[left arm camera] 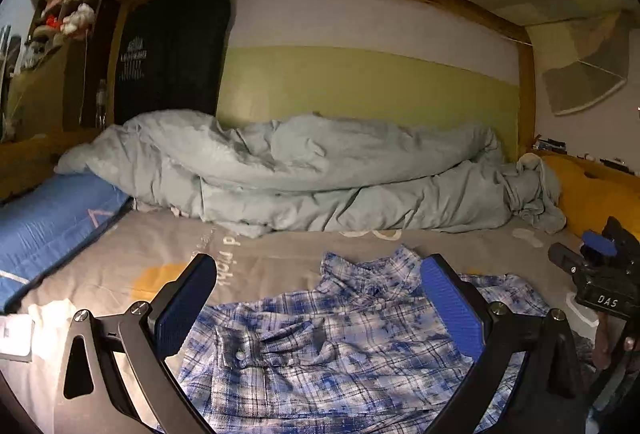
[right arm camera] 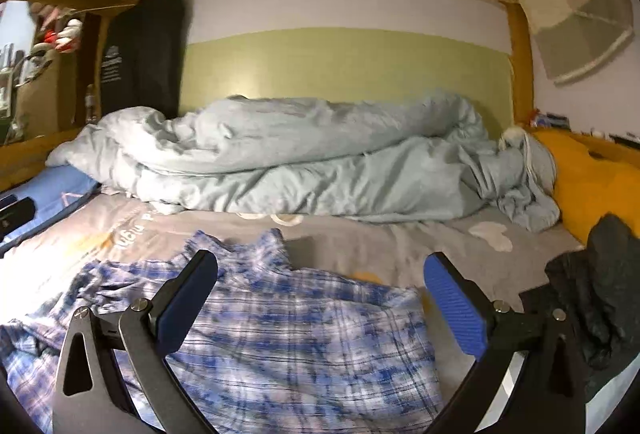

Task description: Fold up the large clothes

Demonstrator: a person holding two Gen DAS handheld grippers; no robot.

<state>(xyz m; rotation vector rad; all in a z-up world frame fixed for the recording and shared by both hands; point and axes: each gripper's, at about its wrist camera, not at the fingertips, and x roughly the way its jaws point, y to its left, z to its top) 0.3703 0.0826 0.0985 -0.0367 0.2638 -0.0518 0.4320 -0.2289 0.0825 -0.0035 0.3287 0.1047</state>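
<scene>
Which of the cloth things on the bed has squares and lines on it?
The blue and white checked shirt, lying flat at the front of the bed. The pale duvet bunched up behind it is plain, and so is the dark garment at the right.

Plaid cloth shirt (left arm camera: 340, 346) — matt, rumpled

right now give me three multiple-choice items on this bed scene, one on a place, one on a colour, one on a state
1. Where is the crumpled duvet?
A. at the far side of the bed by the wall
B. on top of the shirt
C. on the floor

2. What colour is the plaid shirt?
A. red and black
B. blue and white
C. plain green

3. How do the left tongs stand?
A. shut on the shirt
B. shut on nothing
C. open

Key: 1 A, it is heaped along the green wall; 2 B, blue checks on white; 3 C, both pads stand wide apart above the shirt.
</scene>
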